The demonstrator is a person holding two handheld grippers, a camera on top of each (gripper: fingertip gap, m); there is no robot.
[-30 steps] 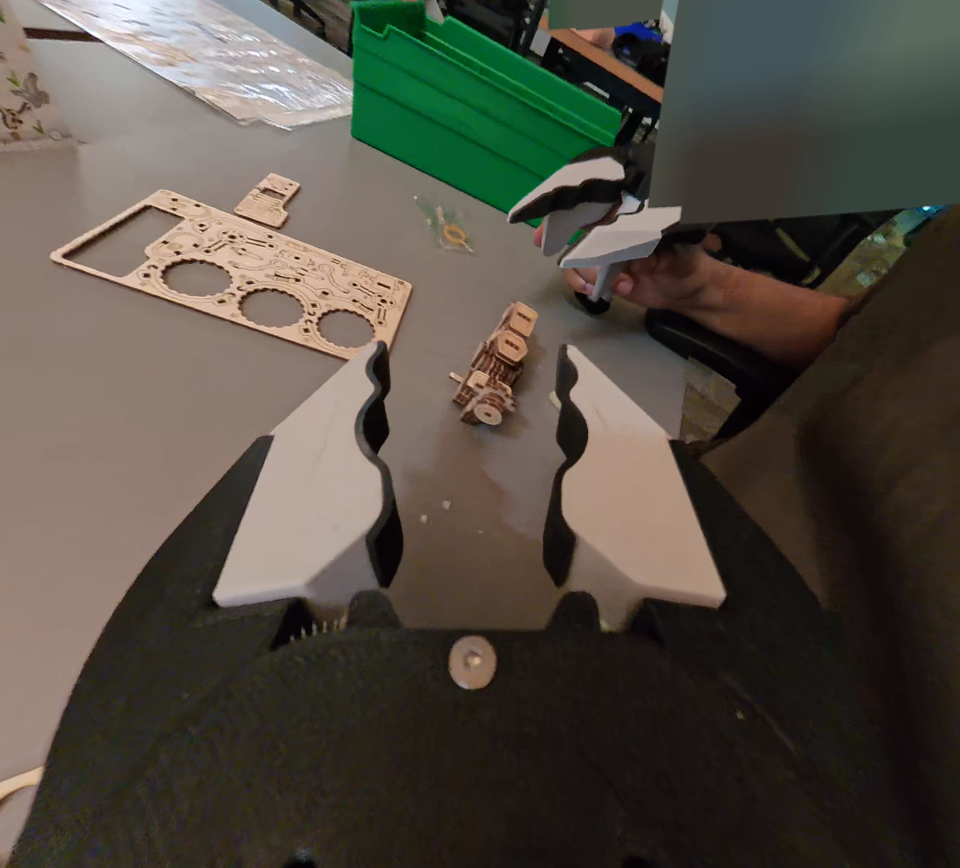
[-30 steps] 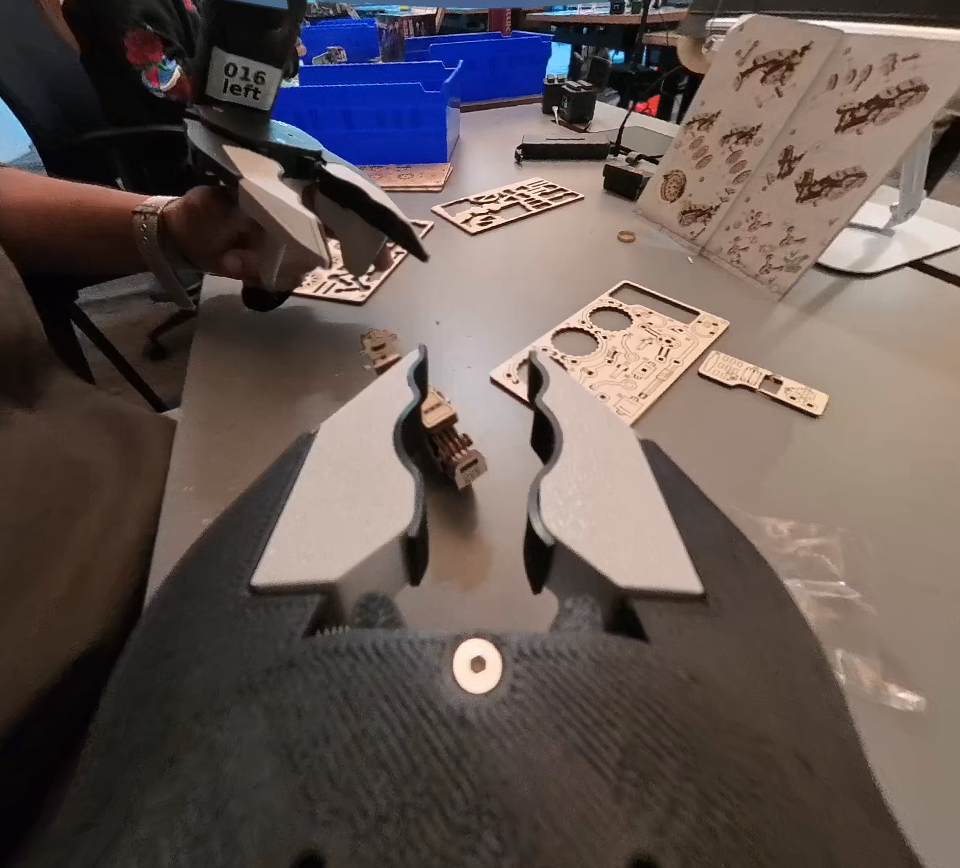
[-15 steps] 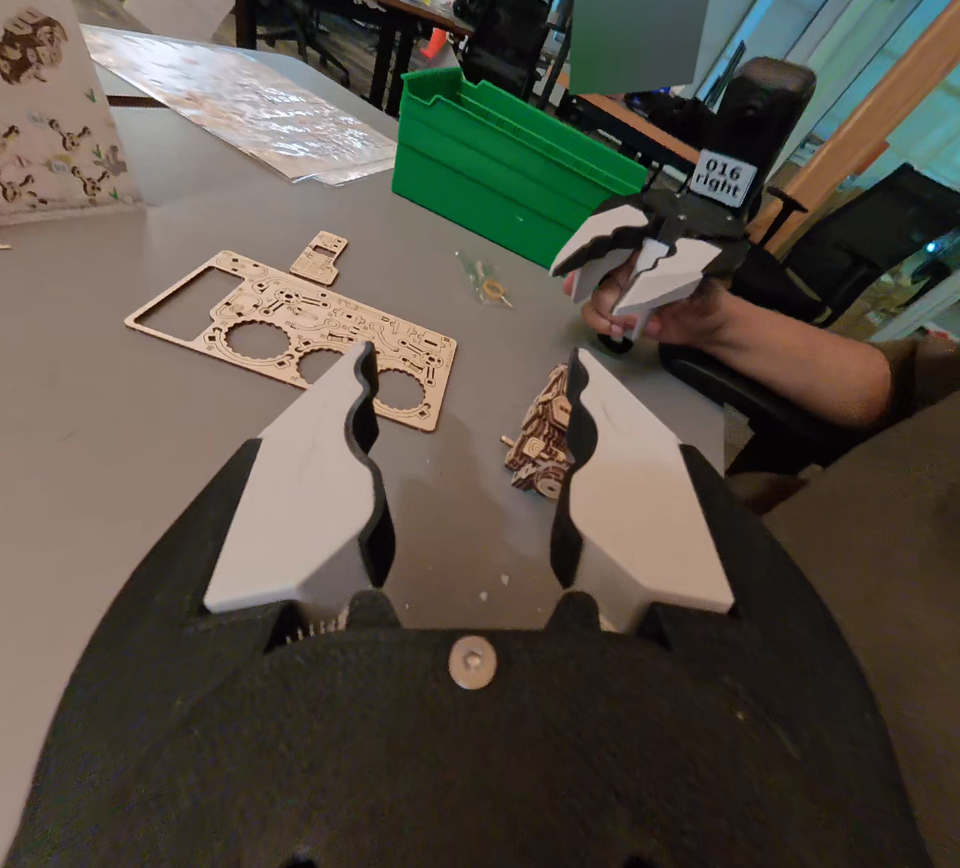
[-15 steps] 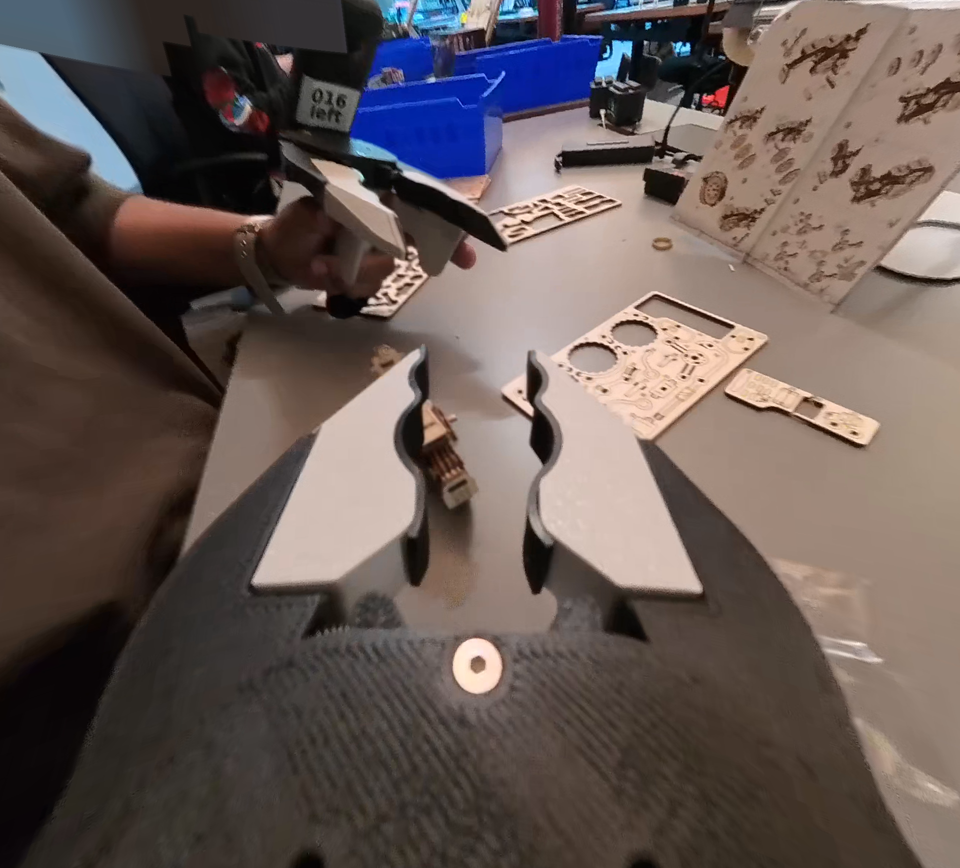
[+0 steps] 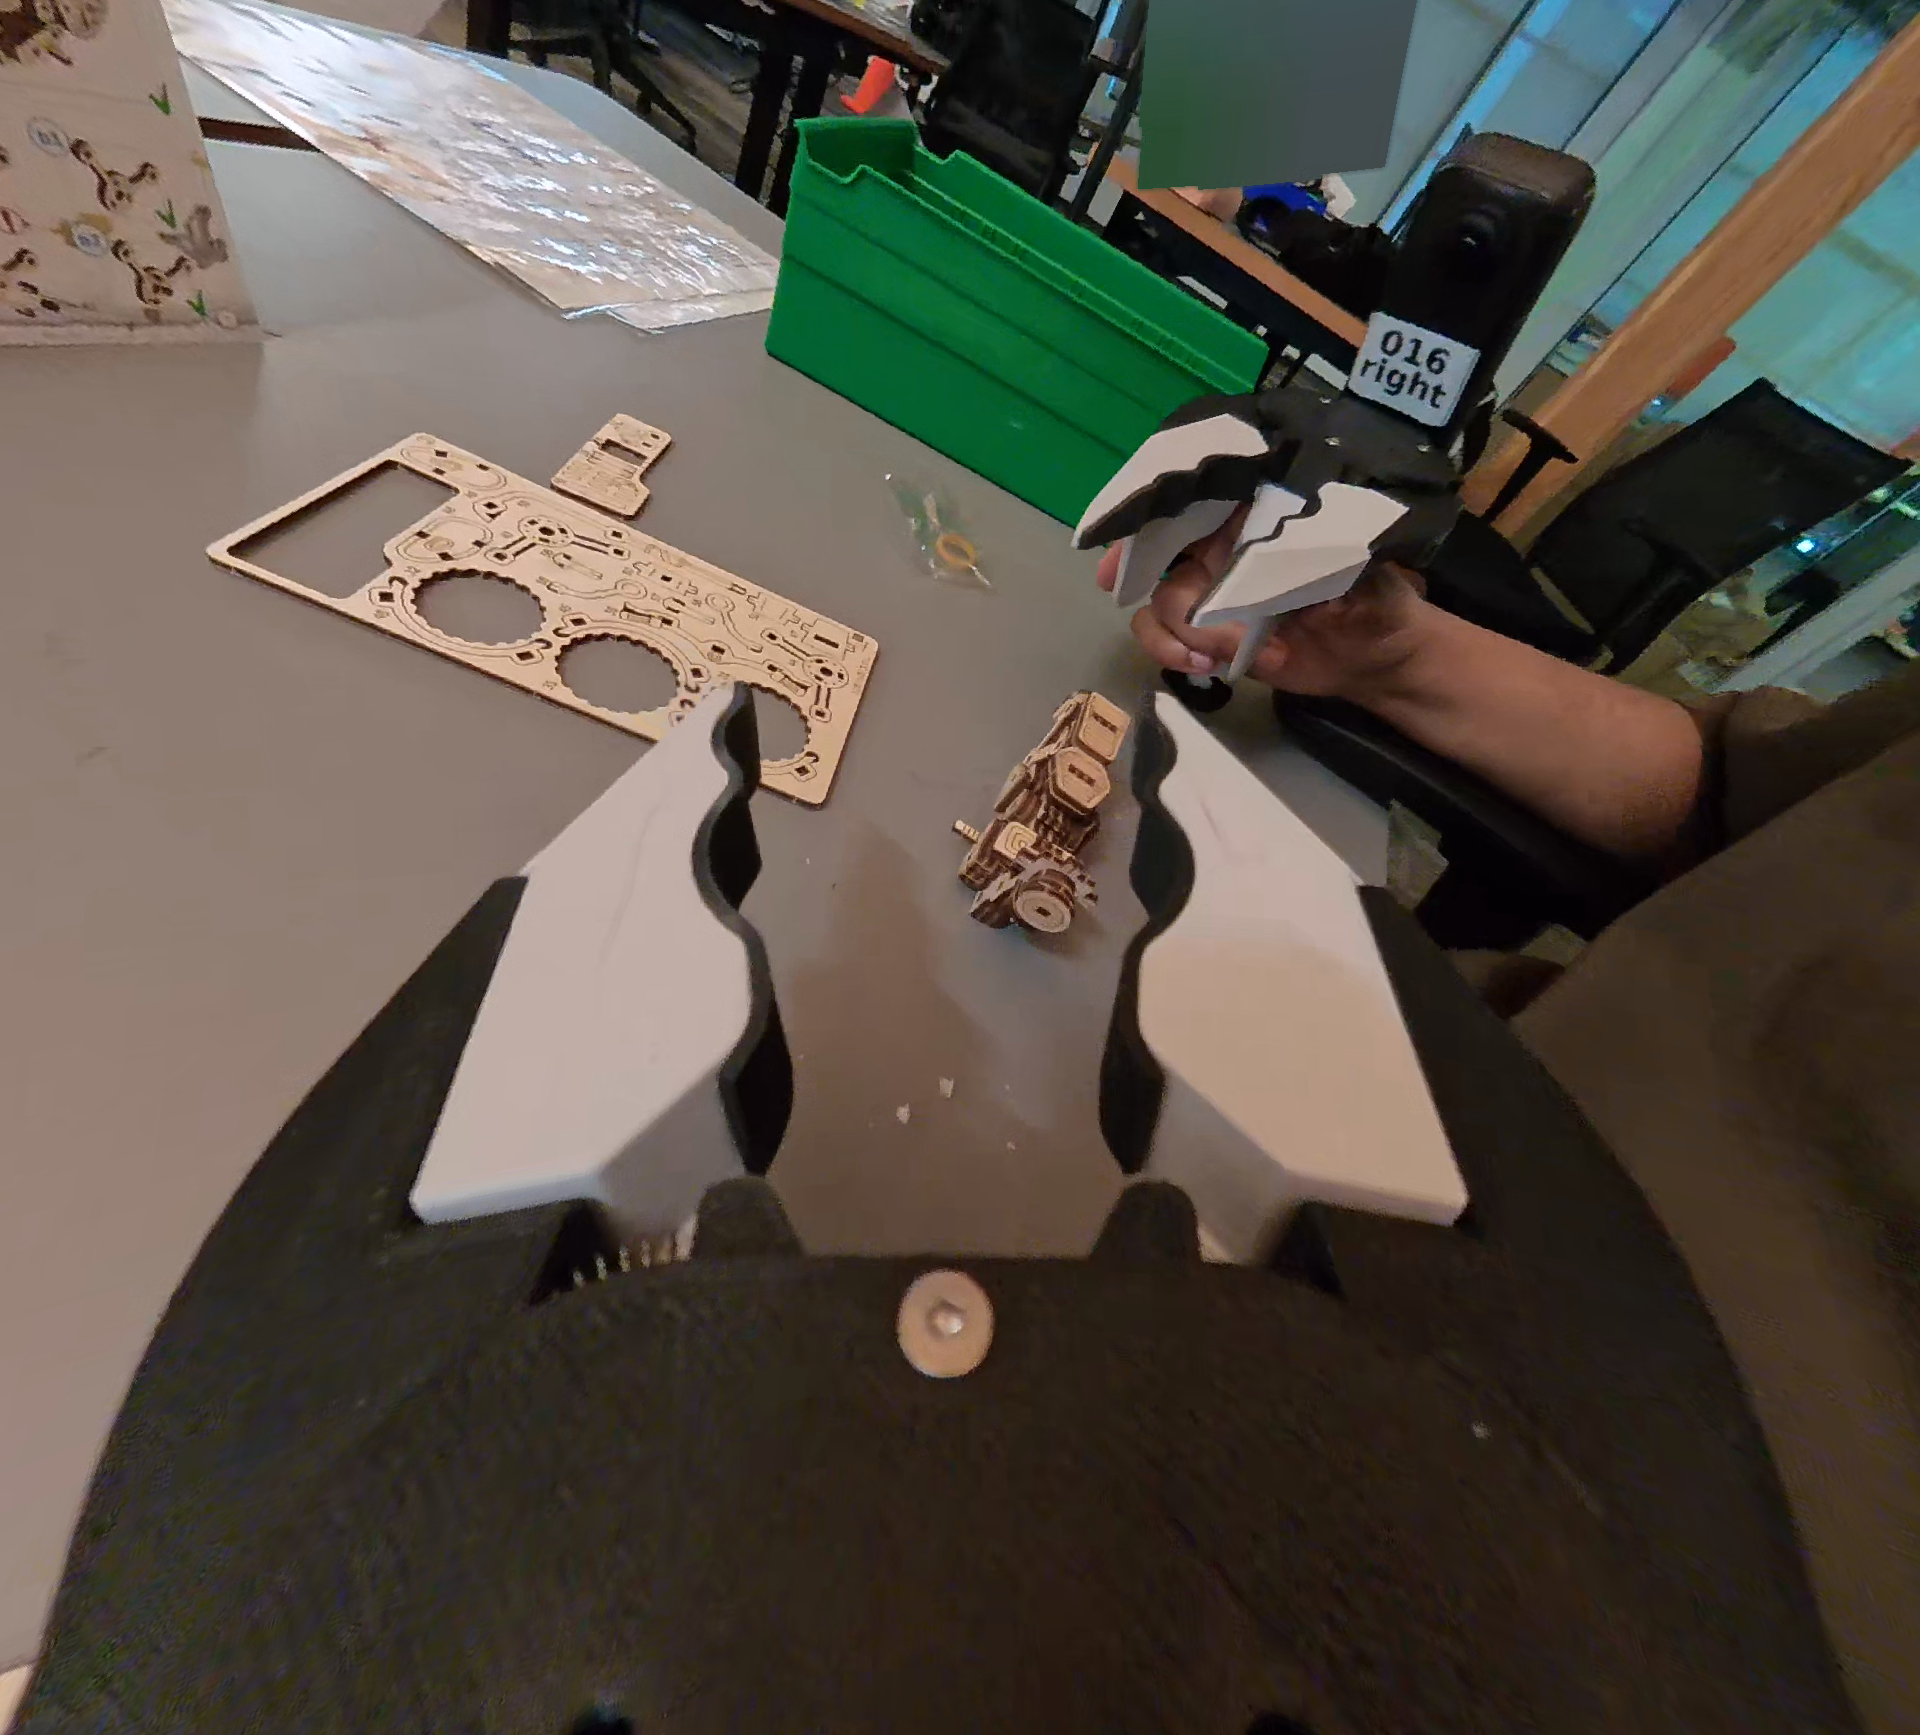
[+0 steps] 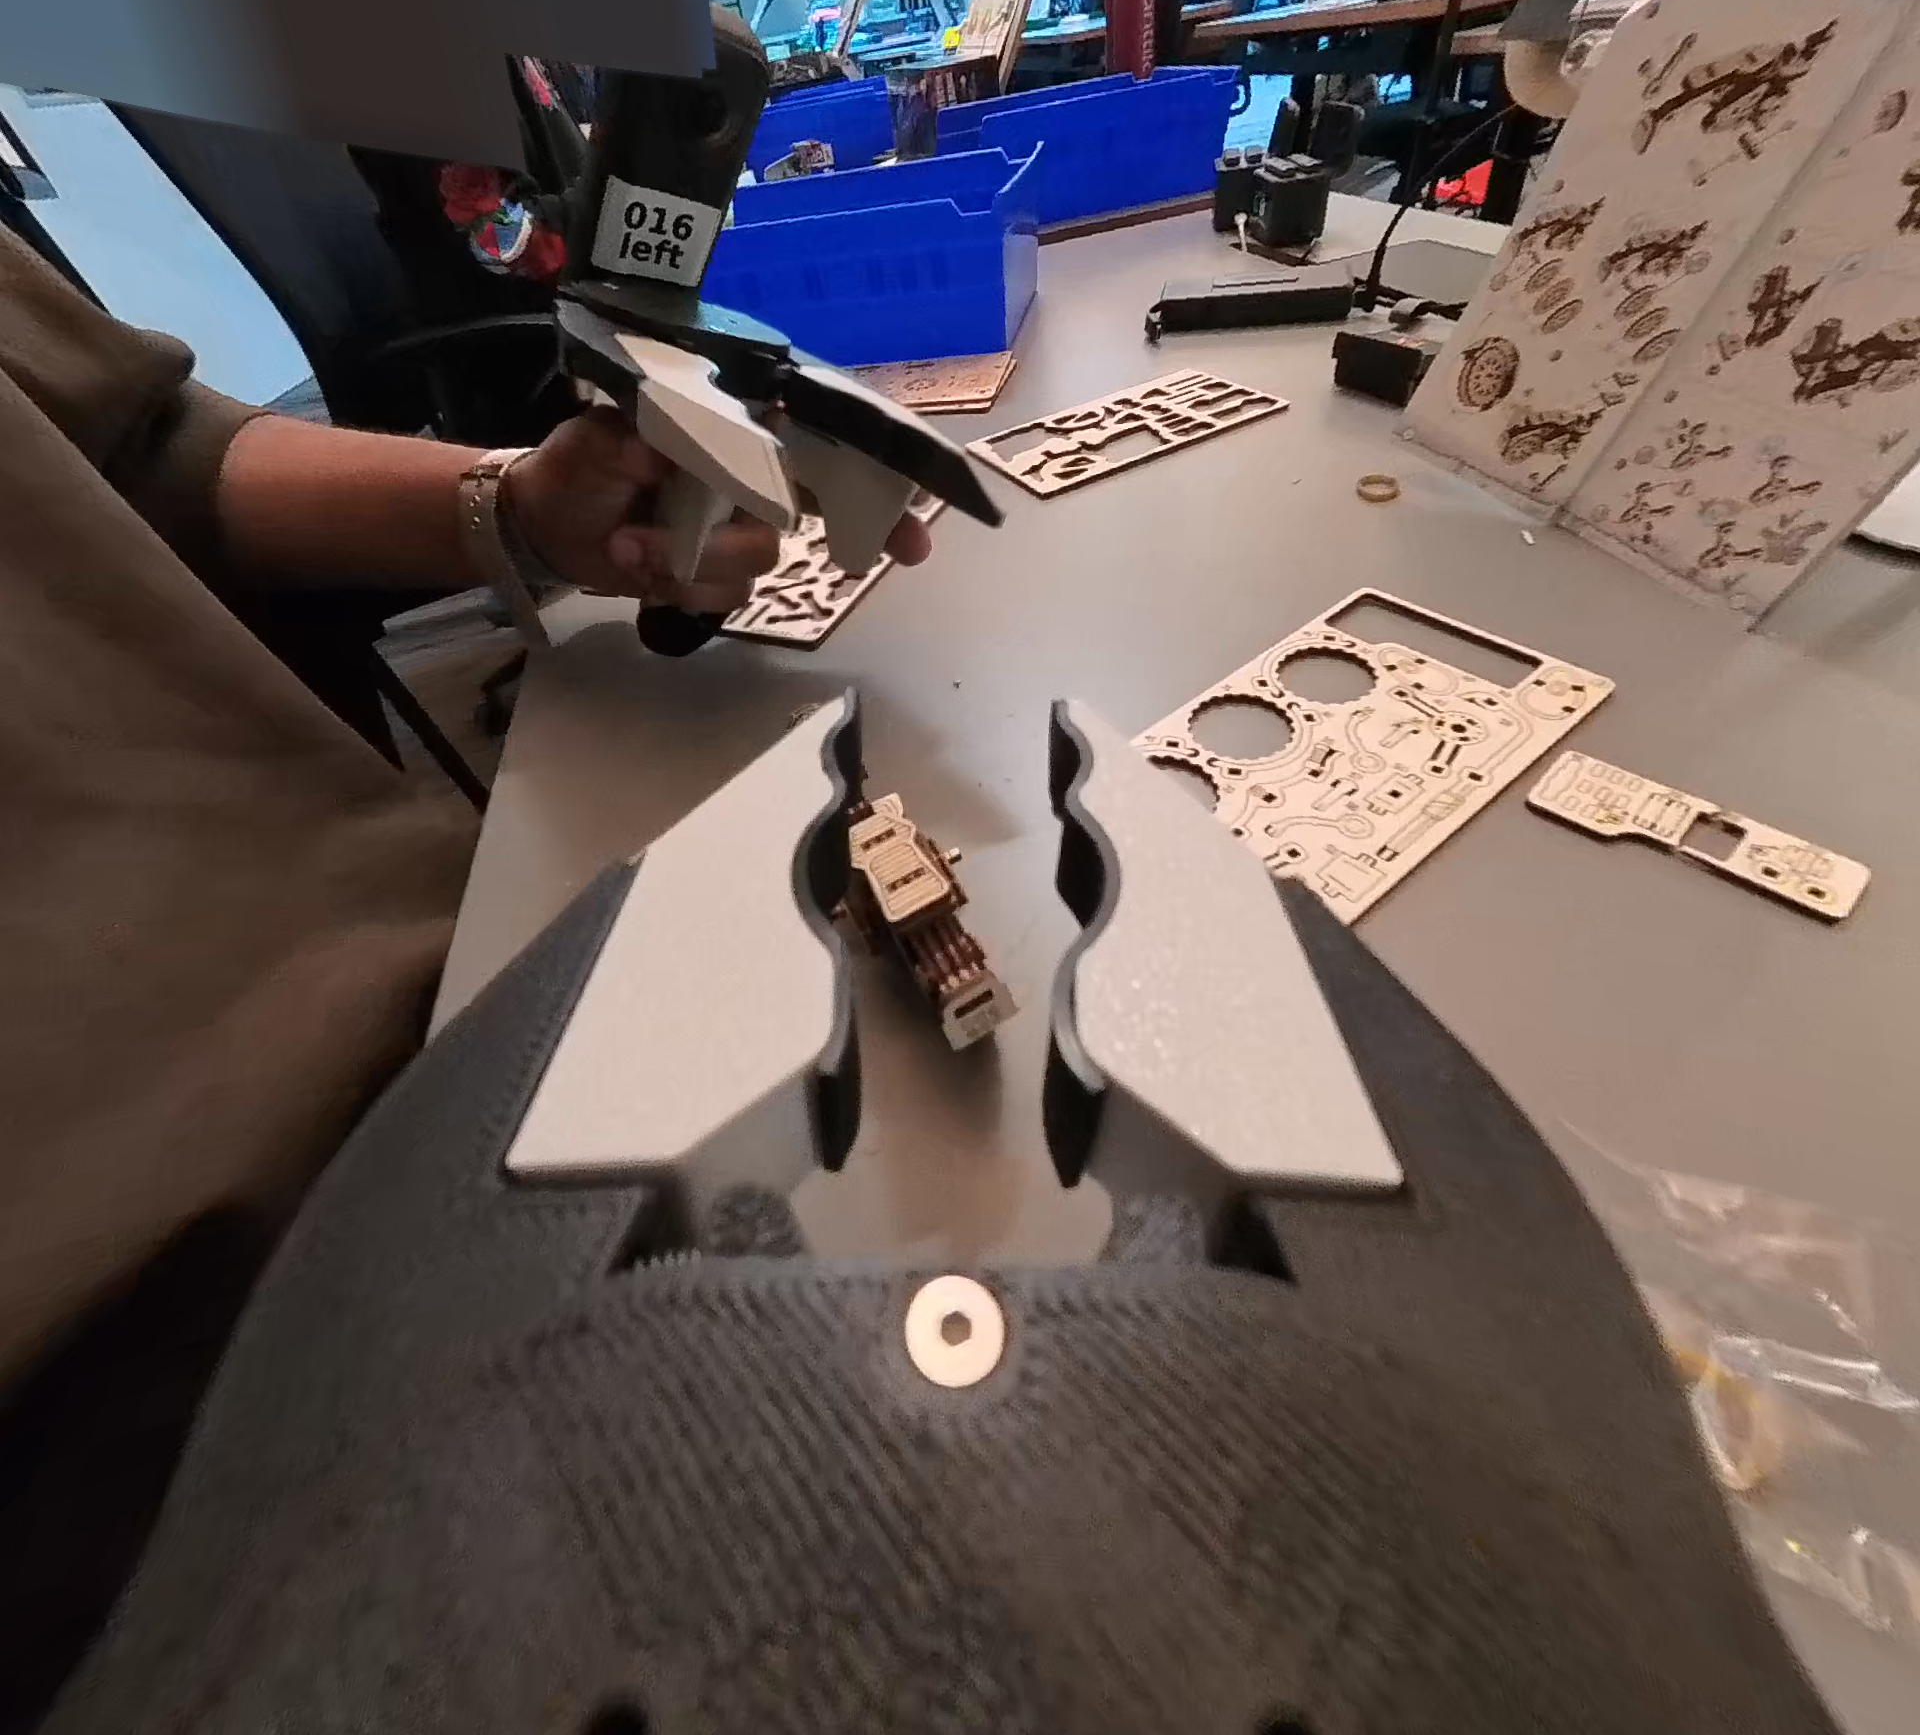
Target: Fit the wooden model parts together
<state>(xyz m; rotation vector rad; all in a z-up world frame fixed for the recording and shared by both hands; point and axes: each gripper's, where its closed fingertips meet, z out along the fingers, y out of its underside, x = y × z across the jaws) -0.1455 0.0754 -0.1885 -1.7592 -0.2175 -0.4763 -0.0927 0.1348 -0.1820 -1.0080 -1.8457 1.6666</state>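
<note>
On the grey table, in the left wrist view, a small wooden model assembly lies on its side, already built from several slotted pieces, so part of the fitting looks done. A punched wooden parts sheet with three toothed round holes lies well to its left, with a small loose fret beyond it; many pieces remain in the sheet, so I judge much is left. The left gripper is spread wide and empty, the assembly just inside its right finger, apparently not touched. Farther off, the right gripper is held above the table, open and empty.

From the right wrist view, the right gripper gapes moderately and grips nothing. The assembly lies on the table between its fingers, close against the left one; contact cannot be told. The left gripper hovers beyond, parted and empty.
</note>
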